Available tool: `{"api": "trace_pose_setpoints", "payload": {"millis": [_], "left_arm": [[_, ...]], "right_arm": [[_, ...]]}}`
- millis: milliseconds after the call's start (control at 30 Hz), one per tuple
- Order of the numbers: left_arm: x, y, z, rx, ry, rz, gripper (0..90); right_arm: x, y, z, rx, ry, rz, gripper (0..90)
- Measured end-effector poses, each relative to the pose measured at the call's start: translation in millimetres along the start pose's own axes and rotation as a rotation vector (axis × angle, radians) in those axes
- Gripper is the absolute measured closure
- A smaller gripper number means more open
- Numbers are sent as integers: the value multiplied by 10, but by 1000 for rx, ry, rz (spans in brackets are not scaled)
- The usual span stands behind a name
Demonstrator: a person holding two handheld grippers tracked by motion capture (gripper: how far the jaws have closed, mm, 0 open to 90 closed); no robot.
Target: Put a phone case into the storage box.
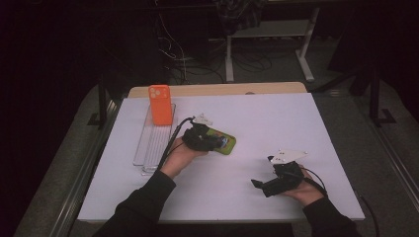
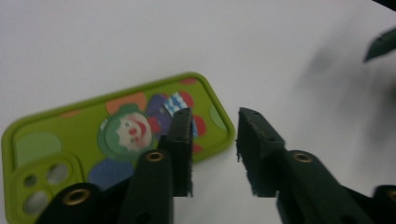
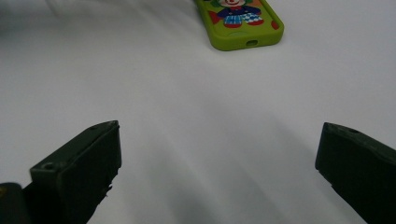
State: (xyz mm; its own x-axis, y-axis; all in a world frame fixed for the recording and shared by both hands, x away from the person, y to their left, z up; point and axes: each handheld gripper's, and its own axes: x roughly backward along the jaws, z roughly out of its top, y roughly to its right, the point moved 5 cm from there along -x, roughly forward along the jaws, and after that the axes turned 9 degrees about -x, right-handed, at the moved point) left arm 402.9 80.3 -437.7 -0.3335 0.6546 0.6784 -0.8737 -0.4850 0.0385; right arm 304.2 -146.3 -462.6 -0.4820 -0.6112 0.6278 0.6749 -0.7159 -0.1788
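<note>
The left gripper (image 2: 214, 154) has its jaws parted by a modest gap with nothing between them — bare white table (image 1: 276, 123) shows through. Its left-hand finger (image 2: 180, 149) hangs over the lower end of the green phone case (image 2: 116, 135), while the other finger hangs over bare table just past that end. In the high view the left gripper (image 1: 210, 140) sits directly over the case (image 1: 225, 143), covering its near half.

The case lies flat on the table, printed side up with a clown figure, camera cut-outs at the far end from the jaws. Taking it as the landmark: an orange phone case (image 1: 160, 104) stands upright in a clear rack (image 1: 153, 143) up and to the left of it, and the right gripper (image 1: 262, 185) rests well apart to its lower right, jaws spread wide and empty, pointed back toward the case (image 3: 240, 21).

To take hold well, my judgement is that the jaws should shift sideways so the case's narrow width falls between them, then lower until the pads straddle both long edges — a flat, thin thing like this likely slips if pinched by one corner.
</note>
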Motion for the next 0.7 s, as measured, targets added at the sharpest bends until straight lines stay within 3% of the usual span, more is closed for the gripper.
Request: {"api": "trace_pose_setpoints", "payload": {"millis": [233,467,600,700], "left_arm": [[177,159,-139,-3,7,-25,365],[303,357,-283,-28,17,-79,131],[327,447,-396,-50,-2,-104,80],[330,462,-459,-88,-1,-74,79]], "right_arm": [[-5,4,-5,-5,-7,-3,0],[-5,9,-6,-20,-19,17,0],[-7,3,2,-21,-42,28,0],[-11,-11,4,-24,-54,35,0]]}}
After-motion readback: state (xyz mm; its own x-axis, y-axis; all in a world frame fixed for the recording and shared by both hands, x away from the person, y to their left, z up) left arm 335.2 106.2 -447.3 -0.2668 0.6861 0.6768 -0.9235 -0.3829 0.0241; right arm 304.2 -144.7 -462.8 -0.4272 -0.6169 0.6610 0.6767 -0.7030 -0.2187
